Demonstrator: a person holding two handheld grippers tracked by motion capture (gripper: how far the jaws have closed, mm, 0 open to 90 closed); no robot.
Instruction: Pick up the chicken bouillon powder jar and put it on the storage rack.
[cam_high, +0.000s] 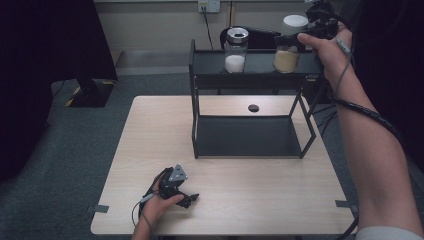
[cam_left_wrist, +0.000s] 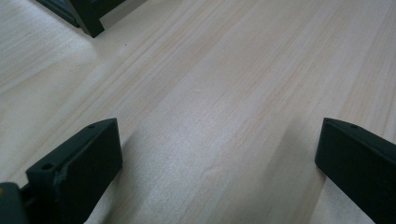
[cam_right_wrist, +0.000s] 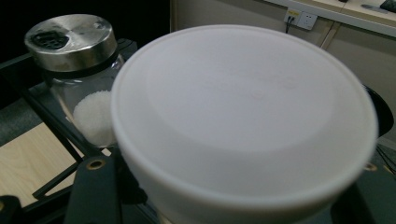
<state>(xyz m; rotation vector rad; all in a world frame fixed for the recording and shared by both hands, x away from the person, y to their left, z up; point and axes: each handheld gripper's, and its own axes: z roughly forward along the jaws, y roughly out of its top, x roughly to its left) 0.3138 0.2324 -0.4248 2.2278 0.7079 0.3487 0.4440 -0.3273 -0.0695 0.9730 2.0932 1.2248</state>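
1. The tabletop (cam_high: 150, 150) is my biggest landmark: pale wood, with a small dark hole (cam_high: 253, 108) behind the rack.
2. On it stands the black two-tier rack (cam_high: 200, 75), towards the far side, with its lower shelf (cam_high: 245, 135) bare and its upper shelf (cam_high: 260, 64) carrying both jars.
3. My right forearm (cam_high: 375, 150) comes in along the right edge and reaches up to the top shelf's right end.
4. The white-lidded jar (cam_high: 288, 52), with tan powder in its lower part, is on the right end of the upper shelf; whether its base rests on the shelf I cannot tell.
5. The steel-capped jar (cam_high: 235, 50), holding white grains, stands upright on the same shelf, to the left of the other jar and apart from it.
6. My right gripper (cam_high: 305, 37) has its jaws clenched around the white-lidded jar just below its lid (cam_right_wrist: 243, 112), which looms large in the right gripper view.
7. My left gripper (cam_high: 187, 199) lies on the near left part of the tabletop in my hand (cam_high: 157, 205), jaws released and wide, with bare wood between them.
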